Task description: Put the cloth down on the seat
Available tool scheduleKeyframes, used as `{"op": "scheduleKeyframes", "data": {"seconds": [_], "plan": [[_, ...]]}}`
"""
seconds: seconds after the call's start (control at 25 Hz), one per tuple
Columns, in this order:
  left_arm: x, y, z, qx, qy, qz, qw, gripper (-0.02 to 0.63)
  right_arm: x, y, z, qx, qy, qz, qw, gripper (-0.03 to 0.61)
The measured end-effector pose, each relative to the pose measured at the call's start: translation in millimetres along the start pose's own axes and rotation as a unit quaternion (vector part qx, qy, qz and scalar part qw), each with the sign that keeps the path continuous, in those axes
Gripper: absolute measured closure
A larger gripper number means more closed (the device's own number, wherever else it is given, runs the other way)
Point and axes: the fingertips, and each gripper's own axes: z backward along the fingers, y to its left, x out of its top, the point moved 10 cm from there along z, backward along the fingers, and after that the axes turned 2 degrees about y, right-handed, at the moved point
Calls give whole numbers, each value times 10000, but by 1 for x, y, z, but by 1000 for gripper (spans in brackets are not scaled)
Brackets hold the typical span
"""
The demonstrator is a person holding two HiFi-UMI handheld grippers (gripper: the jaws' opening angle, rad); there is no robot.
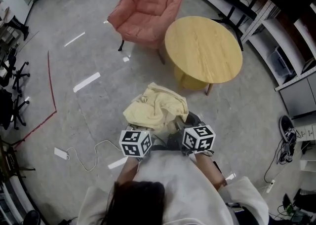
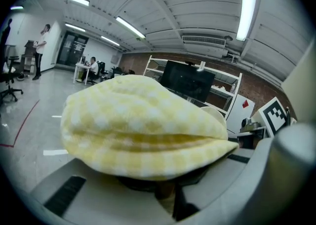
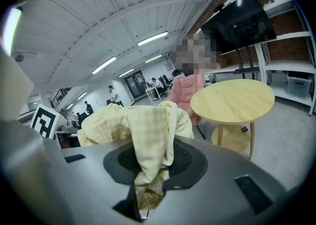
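1. Progress, chair (image 1: 148, 7): its seat (image 1: 140, 27) is bare, with no cloth on it. It stands well ahead of the person, across open floor (image 1: 94, 120), so the task is not done.
2. Progress, cloth (image 1: 157, 106): it is bunched up in the air in front of the person, carried between both grippers and well apart from the chair. It touches neither floor nor table (image 1: 203, 49).
3. Progress, left hand-held gripper (image 2: 167, 193): it is clenched on the cloth. A thick yellow checked fold bulges over the jaws and fills most of that view.
4. Progress, right hand-held gripper (image 3: 144, 197): it is also grasping the cloth. A strip runs down into the narrow gap between the jaws, and the rest is heaped beyond.
5. Left to do, my read: carry the cloth over to the chair, lower it on the seat and let go with both grippers. That is most of the job, since only the pickup looks done.
6. Route note: the table sits just beside the chair on the right, so the approach should come from the left or front.
7. Counts, big to small: one chair, one table, one cloth, two hand-held grippers.
8. Each gripper carries one marker cube, so two in all.
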Motion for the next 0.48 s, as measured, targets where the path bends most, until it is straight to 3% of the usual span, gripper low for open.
{"op": "scheduleKeyframes", "data": {"seconds": [0.48], "plan": [[36, 26, -49, 250, -183, 140, 9994, 554, 50, -27, -58, 248, 45, 304, 9992, 469]]}}
